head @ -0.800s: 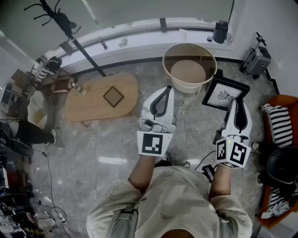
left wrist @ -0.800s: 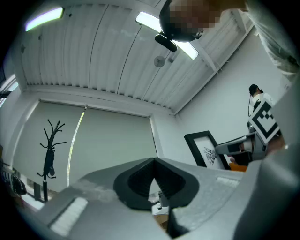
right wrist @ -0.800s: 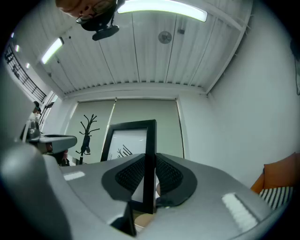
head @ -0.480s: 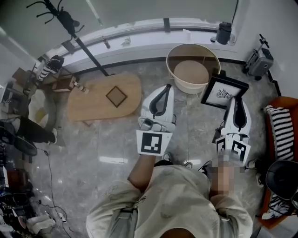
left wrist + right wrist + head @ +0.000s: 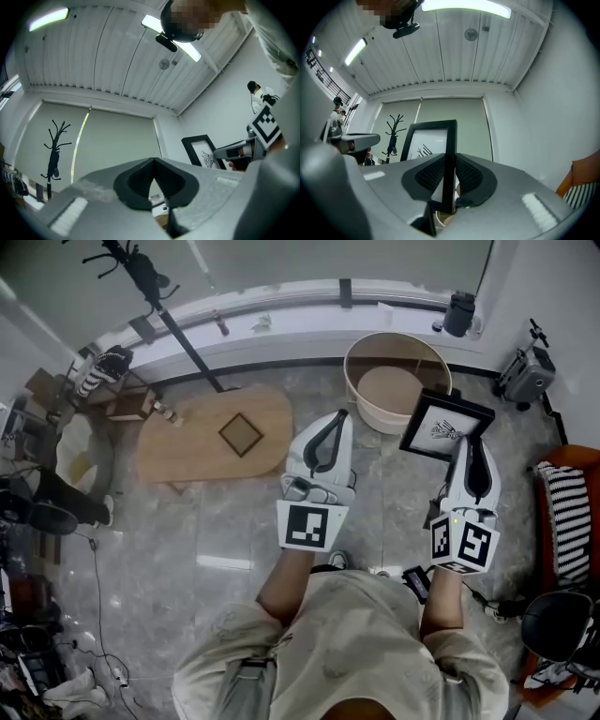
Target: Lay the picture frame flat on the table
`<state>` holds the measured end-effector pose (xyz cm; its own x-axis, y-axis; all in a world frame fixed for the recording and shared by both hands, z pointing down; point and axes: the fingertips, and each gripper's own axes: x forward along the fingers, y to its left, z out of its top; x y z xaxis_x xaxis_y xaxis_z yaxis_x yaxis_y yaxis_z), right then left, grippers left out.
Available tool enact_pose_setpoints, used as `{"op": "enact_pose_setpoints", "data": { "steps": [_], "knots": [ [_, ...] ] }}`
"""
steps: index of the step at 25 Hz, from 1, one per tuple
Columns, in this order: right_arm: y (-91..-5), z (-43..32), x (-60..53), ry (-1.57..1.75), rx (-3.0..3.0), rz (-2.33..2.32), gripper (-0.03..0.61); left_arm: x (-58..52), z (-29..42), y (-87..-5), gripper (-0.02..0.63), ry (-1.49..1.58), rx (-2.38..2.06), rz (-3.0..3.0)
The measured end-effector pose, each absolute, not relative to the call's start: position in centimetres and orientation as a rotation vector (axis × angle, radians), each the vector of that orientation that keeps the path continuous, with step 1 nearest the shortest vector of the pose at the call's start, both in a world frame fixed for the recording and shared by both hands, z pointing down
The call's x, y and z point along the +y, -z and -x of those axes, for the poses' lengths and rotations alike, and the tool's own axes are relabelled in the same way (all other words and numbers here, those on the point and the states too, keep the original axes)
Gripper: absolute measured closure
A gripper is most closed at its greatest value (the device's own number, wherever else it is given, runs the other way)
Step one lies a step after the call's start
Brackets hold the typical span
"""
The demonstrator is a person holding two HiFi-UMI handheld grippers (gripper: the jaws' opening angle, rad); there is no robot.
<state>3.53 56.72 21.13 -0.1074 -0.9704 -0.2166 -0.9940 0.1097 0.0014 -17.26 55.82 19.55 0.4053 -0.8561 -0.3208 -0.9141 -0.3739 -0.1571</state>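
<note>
The picture frame (image 5: 446, 425), black-edged with a pale print inside, is held off the floor, pinched by its edge in the right gripper (image 5: 469, 446). In the right gripper view the frame (image 5: 433, 140) stands upright between the two ribbed pads (image 5: 429, 176), which press on its dark border from both sides.

Compared with a moment ago, the frame has drifted a little up and to the left in the head view. Its upper corner now overlaps the rim of the round table (image 5: 375, 348), where before it sat just beside that rim.

The left gripper (image 5: 332, 424) hovers beside the right one, in much the same place as before, with its jaws together and nothing between them. From the left gripper (image 5: 153, 161) view, the frame (image 5: 201, 150) shows off to the right against the white wall.

Farther left on the stone floor lies an oval wooden table (image 5: 187, 442), well apart from the frame. A black coat stand (image 5: 141, 277) rises near the window wall.
</note>
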Motion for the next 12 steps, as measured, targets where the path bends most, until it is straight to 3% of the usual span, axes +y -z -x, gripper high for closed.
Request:
{"op": "enact_pose_setpoints", "data": {
  "steps": [12],
  "knots": [
    [-21.5,-0.4,56.4,-0.216,2.183,1.997,0.506,55.2,20.5,-20.0,0.611,-0.288,1.533,2.377]
  ]
}}
